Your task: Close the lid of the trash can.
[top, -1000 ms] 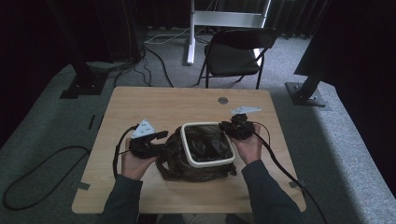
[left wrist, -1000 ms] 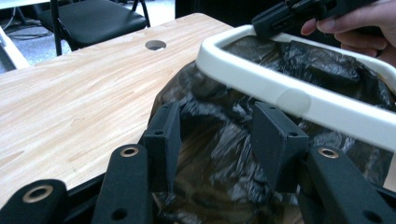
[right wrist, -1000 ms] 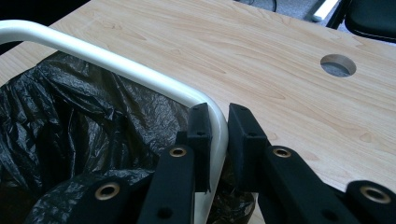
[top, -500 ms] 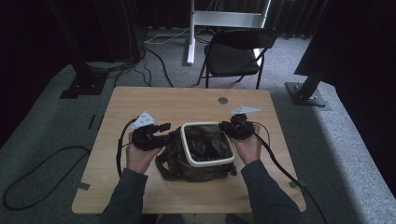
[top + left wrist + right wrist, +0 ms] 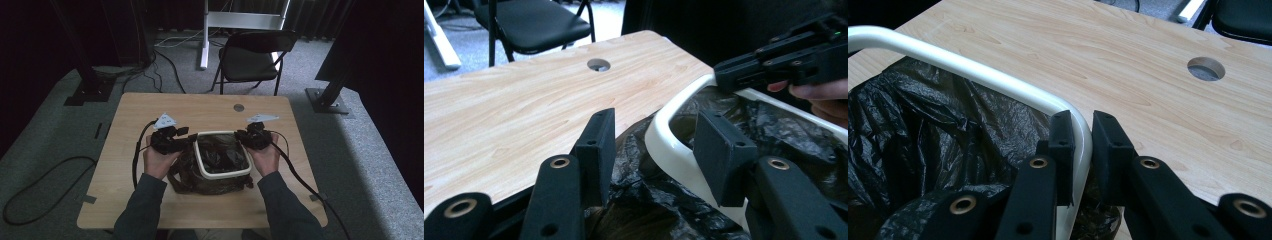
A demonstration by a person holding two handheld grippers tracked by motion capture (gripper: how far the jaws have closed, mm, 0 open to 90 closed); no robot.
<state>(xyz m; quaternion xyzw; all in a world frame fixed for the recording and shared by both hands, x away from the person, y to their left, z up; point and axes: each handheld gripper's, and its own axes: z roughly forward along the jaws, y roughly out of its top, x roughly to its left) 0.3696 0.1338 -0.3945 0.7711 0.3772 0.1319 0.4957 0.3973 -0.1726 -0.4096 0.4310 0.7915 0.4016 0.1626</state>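
White plastic forms the rounded rectangular rim of a small waste bin (image 5: pixel 223 174) standing near the middle of the pale wooden table (image 5: pixel 150 205), with a crinkled black plastic liner bag (image 5: pixel 220 156) sunk inside it and bunched around its outer walls. The right gripper (image 5: pixel 248 137) is clamped on the bin's right edge: in the right gripper view its two black pads (image 5: pixel 1110 145) press the rim (image 5: pixel 998 82) from inside and outside, holding the bin steady. The left gripper (image 5: pixel 186 138) hovers at the opposite edge with its jaws standing apart; in the left gripper view the white rim (image 5: pixel 674 145) passes between the pads (image 5: pixel 719 150) without either one touching it, and loose liner lies just below.

Judging by this, the step in hand looks like fitting the liner over the rim, with the left side not yet gripped. The next move probably calls for lowering the left jaws onto the slack plastic just outside the rim, closing on film alone, and drawing it up and outward while the right hold keeps the bin from sliding.
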